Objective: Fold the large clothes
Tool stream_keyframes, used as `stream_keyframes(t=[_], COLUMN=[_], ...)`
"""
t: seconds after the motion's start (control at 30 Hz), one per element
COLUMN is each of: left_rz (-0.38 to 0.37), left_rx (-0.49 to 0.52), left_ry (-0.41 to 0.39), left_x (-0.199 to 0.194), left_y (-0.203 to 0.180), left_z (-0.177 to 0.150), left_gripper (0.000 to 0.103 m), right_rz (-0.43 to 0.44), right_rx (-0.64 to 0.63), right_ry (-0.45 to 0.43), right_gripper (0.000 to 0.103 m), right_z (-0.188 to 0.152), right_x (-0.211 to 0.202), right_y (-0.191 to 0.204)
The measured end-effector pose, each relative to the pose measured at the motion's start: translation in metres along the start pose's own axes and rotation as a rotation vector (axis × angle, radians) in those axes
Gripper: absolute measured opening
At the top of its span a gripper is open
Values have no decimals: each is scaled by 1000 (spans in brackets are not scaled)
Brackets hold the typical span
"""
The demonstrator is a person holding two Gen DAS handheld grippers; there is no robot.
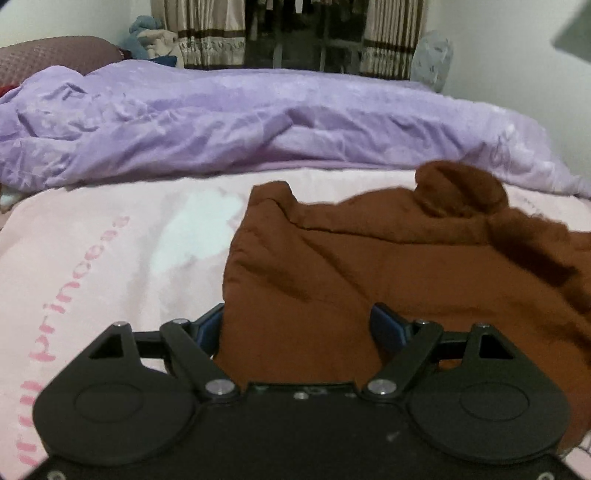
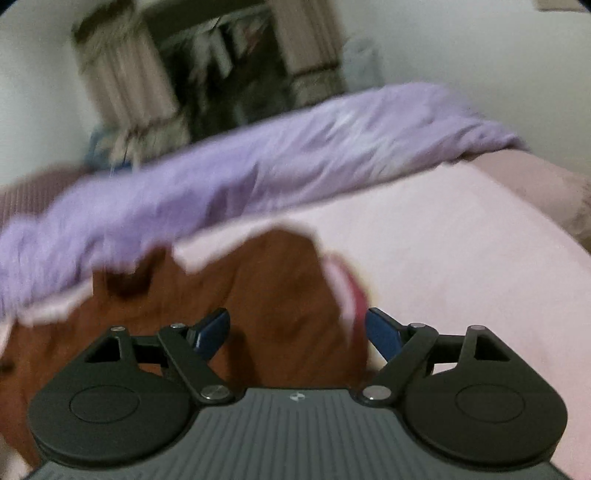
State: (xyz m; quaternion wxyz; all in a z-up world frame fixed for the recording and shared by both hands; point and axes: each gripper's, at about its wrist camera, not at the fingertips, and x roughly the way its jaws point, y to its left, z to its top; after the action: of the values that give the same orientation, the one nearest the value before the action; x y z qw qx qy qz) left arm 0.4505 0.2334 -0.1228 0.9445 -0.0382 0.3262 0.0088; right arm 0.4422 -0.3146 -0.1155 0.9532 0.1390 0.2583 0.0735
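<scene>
A large brown garment (image 1: 369, 266) lies crumpled on the pink bed sheet (image 1: 110, 258), with a rolled part at its far right. My left gripper (image 1: 295, 325) is open, its blue pads either side of the garment's near left edge, with cloth between them. In the right wrist view, which is blurred, the same brown garment (image 2: 258, 295) lies under and ahead of my right gripper (image 2: 297, 330). That gripper is open over the garment's right edge, where a pink strip shows.
A rumpled purple duvet (image 1: 240, 122) lies across the far side of the bed. Behind it stand curtains (image 1: 210, 33), a dark wardrobe opening and a brown pillow (image 1: 55, 55). The pink sheet (image 2: 461, 258) spreads to the right of the garment.
</scene>
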Motion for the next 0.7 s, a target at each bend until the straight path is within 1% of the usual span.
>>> stream_keyframes(t=[0.03, 0.07, 0.1, 0.13, 0.2, 0.23, 0.3, 0.37, 0.4, 0.47, 0.5, 0.57, 0.6, 0.63, 0.67, 0.7], left_rz=[-15, -38, -41, -30, -8, -11, -21, -26, -17, 14, 24, 42, 47, 52, 71, 84], left_rx=[-9, -20, -25, -25, -28, -37, -56, -69, -68, -77, -92, -109, -108, -103, -83, -69], left_ry=[-4, -8, -12, -33, -101, -137, -186, -222, -234, -212, -179, -79, -53, -41, -51, -57], left_x=[0, -1, -1, -5, -18, -27, -40, -45, -42, -24, -8, 24, 36, 41, 38, 33], left_y=[1, 2, 1, 3, 1, 2, 4, 5, 5, 8, 10, 13, 13, 12, 8, 5], left_z=[-2, -2, -1, 2, 10, 17, 29, 36, 37, 32, 27, 11, 3, -2, -1, 1], left_gripper=[63, 13, 7, 7, 7, 7, 7, 7, 8, 10, 10, 12, 14, 14, 14, 15], right_rz=[-13, -25, -41, -66, -91, -98, -106, -129, -150, -196, -219, -250, -254, -243, -229, -234], right_rx=[-31, -62, -96, -111, -100, -80, -63, -76, -87, -111, -124, -126, -103, -72, -47, -49], right_ry=[34, 51, 45, 3, -99, -160, -248, -292, -294, -265, -235, -98, -21, 19, 26, 24], right_gripper=[63, 3, 5, 5, 5, 5, 5, 5, 5, 5, 6, 8, 8, 8, 9, 15], right_z=[-3, -7, -9, -8, -2, 2, 10, 15, 17, 13, 8, -3, -8, -13, -16, -15], right_x=[7, 10, 11, 6, -10, -21, -36, -37, -33, -14, -3, 24, 36, 42, 43, 41], right_y=[5, 11, 16, 19, 28, 32, 38, 44, 47, 48, 46, 37, 31, 25, 22, 22])
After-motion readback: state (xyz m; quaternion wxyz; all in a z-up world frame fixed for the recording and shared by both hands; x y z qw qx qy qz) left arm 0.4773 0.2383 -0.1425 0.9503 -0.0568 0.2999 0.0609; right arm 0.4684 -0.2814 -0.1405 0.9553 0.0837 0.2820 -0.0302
